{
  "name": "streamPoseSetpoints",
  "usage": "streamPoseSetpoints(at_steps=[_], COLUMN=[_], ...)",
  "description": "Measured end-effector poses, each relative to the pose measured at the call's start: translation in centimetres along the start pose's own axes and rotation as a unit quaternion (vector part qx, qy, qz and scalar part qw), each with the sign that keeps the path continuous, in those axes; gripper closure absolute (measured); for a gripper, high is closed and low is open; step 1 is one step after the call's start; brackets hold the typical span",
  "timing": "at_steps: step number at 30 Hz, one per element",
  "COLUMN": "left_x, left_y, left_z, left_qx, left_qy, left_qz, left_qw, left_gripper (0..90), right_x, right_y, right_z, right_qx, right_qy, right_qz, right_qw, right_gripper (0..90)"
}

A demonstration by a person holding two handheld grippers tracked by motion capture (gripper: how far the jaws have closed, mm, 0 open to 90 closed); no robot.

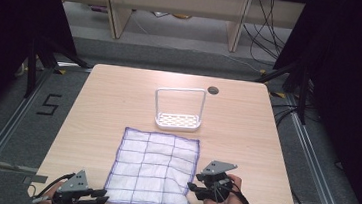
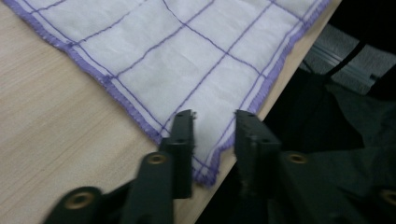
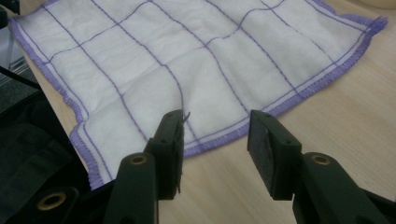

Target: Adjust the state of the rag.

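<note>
Left tongs point(image 2: 214, 122) released over cloth point(image 2: 187, 60) corner; right tongs point(image 3: 215, 122) released; rack point(image 1: 179, 109) beyond.

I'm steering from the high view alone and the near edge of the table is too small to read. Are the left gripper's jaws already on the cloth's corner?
Observer: In the left gripper view the left gripper has open jaws straddling the near corner of the cloth, a gap between them.
Operator: Does that corner lie on the table?
Observer: It lies right at the table edge, its tip about level with it.
Operator: And the right side?
Observer: In the right gripper view the right gripper is open too, its jaws over the cloth's purple hem, not closed on it.
</note>
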State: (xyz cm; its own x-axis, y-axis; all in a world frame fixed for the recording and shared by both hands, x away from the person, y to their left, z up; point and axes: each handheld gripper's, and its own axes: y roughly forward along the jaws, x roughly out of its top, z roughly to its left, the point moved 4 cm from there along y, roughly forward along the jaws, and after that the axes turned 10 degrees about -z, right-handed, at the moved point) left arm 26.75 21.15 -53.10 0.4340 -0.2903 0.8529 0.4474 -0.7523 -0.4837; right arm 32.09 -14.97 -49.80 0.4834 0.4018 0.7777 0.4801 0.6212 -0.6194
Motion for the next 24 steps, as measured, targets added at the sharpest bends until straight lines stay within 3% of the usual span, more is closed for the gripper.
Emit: streamPoseSetpoints(at_steps=[1, 5, 7, 8, 9, 10, 11, 12, 13, 14, 15, 16, 19, 20, 24], left_x=[0.2, 2.0, 3.1, 3.7, 4.3, 5.4, 5.7, 6.1, 6.3, 6.5, 6.5, 7.0, 7.9, 8.2, 9.0], left_y=[0.1, -0.1, 0.1, 0.1, 0.5, 1.2, 1.6, 2.1, 2.7, 3.1, 3.1, 3.6, 4.3, 4.7, 5.4], left_z=[0.0, 1.2, 2.4, 3.3, 4.1, 5.9, 6.4, 7.3, 7.9, 8.4, 8.4, 9.6, 11.2, 11.5, 12.8], left_qx=[-0.001, 0.012, 0.021, 0.026, 0.039, 0.056, 0.063, 0.078, 0.076, 0.079, 0.079, 0.094, 0.108, 0.117, 0.124], left_qy=[-0.011, -0.002, -0.007, 0.001, -0.004, -0.004, -0.010, -0.018, -0.023, -0.025, -0.025, -0.013, -0.018, -0.025, -0.017], left_qz=[-0.013, -0.035, -0.042, -0.036, -0.044, -0.043, -0.050, -0.048, -0.046, -0.041, -0.041, -0.027, -0.028, -0.038, -0.027], left_qw=[0.9998, 0.9993, 0.9989, 0.9990, 0.9983, 0.9975, 0.9967, 0.9956, 0.9958, 0.9957, 0.9957, 0.9951, 0.9936, 0.9921, 0.9917], left_gripper=[62.2, 52.5, 49.9, 49.1, 48.6, 47.9, 47.5, 47.0, 46.6, 46.4, 46.0, 45.1, 42.9, 42.4, 41.0], right_x=[0.1, 0.9, 1.4, 1.7, 2.0, 2.3, 3.0, 3.2, 3.6, 3.9, 4.1, 4.4, 5.3, 5.5, 6.2], right_y=[-0.1, 0.2, 0.3, 0.4, 0.5, 0.7, 1.1, 1.3, 1.7, 2.0, 2.2, 2.4, 3.1, 3.4, 4.3], right_z=[-0.1, -1.1, -1.9, -2.1, -2.5, -3.1, -3.9, -4.3, -4.8, -5.4, -5.8, -6.0, -7.2, -7.6, -9.1], right_qx=[0.003, -0.005, -0.010, -0.013, -0.017, -0.021, -0.029, -0.033, -0.037, -0.041, -0.042, -0.042, -0.051, -0.055, -0.060], right_qy=[0.002, 0.000, -0.002, 0.005, 0.006, 0.004, 0.015, 0.010, 0.019, 0.013, 0.013, 0.019, 0.022, 0.017, 0.026], right_qz=[0.005, -0.014, -0.015, -0.020, -0.016, -0.019, -0.021, -0.019, -0.026, -0.023, -0.018, -0.020, -0.022, -0.019, -0.010], right_qw=[1.0000, 0.9999, 0.9998, 0.9997, 0.9997, 0.9996, 0.9992, 0.9992, 0.9988, 0.9988, 0.9989, 0.9987, 0.9982, 0.9981, 0.9978], right_gripper=[56.7, 56.6, 56.5, 56.5, 56.4, 56.4, 55.8, 55.8, 55.7, 55.7, 55.7, 55.7, 55.8, 55.8, 55.9])
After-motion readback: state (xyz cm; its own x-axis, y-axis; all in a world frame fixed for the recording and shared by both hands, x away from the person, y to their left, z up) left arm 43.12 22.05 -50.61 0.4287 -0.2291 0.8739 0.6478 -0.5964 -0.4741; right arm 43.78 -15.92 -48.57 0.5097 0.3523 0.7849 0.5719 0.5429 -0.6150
